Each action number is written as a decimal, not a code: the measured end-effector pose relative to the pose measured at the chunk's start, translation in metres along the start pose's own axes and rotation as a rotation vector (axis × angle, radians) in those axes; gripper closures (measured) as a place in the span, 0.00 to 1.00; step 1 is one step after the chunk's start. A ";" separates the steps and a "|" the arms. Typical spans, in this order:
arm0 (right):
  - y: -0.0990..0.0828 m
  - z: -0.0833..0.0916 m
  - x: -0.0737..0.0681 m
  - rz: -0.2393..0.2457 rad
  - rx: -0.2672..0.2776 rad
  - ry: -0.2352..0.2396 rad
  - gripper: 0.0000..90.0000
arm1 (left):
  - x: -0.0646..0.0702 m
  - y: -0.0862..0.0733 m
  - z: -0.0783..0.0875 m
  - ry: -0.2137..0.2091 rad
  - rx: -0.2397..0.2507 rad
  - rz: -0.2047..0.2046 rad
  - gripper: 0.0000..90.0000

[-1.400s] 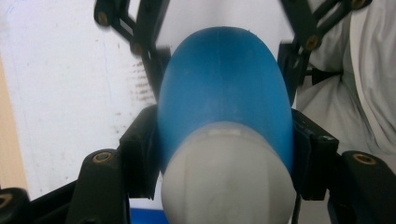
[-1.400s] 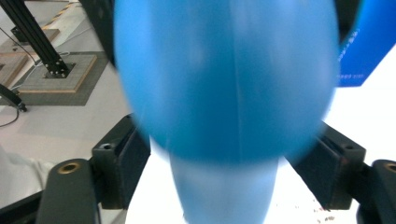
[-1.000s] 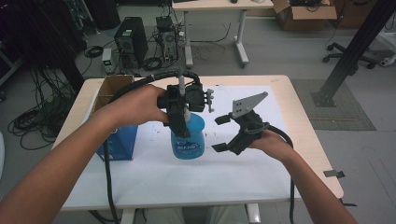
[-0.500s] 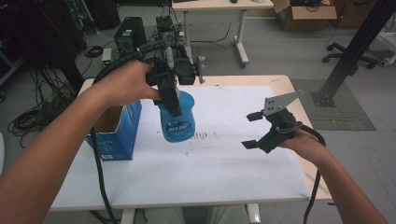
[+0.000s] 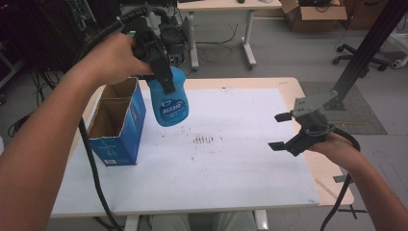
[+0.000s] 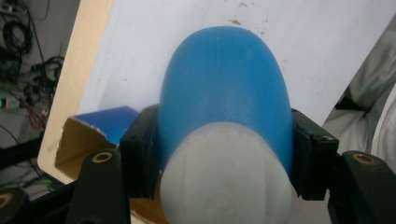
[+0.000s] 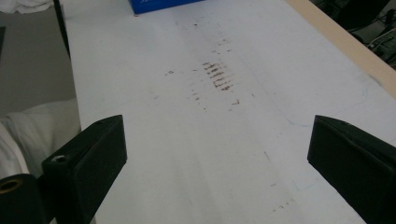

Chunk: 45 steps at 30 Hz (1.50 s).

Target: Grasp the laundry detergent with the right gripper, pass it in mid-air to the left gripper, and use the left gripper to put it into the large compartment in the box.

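1. Left gripper point(image 5: 166, 79) holds the blue bottle point(image 5: 168, 98) in the air, its fingers point(image 6: 140, 154) closed on both sides of the bottle near its white cap.
2. Bottle hangs above the counter point(image 5: 240, 192), just beside the open blue cardboard box point(image 5: 115, 120) at the left edge.
3. Right gripper point(image 5: 284, 131) is well apart on the right side; its fingers point(image 7: 93, 144) are wide open and hold nothing.
4. Brown marks point(image 5: 204, 139) lie on the white sheet between the two grippers.

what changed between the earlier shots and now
The left gripper, shut on the blue bottle, lifted it off the table and carried it toward the open blue box. The right gripper, jaws open, drew away to the right. The box stayed put.
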State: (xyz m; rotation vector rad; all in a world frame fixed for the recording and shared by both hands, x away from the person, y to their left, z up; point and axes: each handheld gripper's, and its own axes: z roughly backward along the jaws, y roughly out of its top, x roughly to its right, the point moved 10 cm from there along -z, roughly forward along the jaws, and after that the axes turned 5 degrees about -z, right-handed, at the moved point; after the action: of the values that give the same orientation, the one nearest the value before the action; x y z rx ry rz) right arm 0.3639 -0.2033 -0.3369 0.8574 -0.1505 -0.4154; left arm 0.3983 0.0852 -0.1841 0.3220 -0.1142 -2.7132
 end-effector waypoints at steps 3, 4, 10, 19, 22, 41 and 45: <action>-0.001 0.005 0.005 -0.010 0.006 -0.014 0.05 | -0.010 -0.005 0.008 0.019 -0.007 0.055 0.42; -0.001 0.006 0.007 -0.009 0.004 -0.016 0.05 | -0.013 -0.007 0.010 0.027 -0.009 0.077 0.42; -0.002 0.010 0.011 0.007 -0.030 -0.030 0.05 | -0.034 -0.022 0.020 0.067 -0.005 0.257 0.42; -0.007 0.012 0.016 0.019 -0.079 -0.051 0.05 | -0.058 -0.056 0.024 0.120 -0.018 0.482 0.42; -0.008 0.011 0.018 0.016 -0.078 -0.051 0.05 | -0.067 -0.071 0.029 0.130 -0.023 0.557 0.42; -0.011 0.011 0.022 0.016 -0.102 -0.057 0.05 | -0.085 -0.135 0.011 0.201 -0.041 0.888 0.42; -0.012 0.012 0.019 0.024 -0.115 -0.052 0.05 | -0.081 -0.143 -0.003 0.195 -0.031 0.925 0.42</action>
State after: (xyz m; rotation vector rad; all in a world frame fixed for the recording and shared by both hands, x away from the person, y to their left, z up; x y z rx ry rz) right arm 0.3745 -0.2266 -0.3395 0.7311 -0.1835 -0.4198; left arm 0.4166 0.2484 -0.1882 0.3968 -0.1252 -1.7598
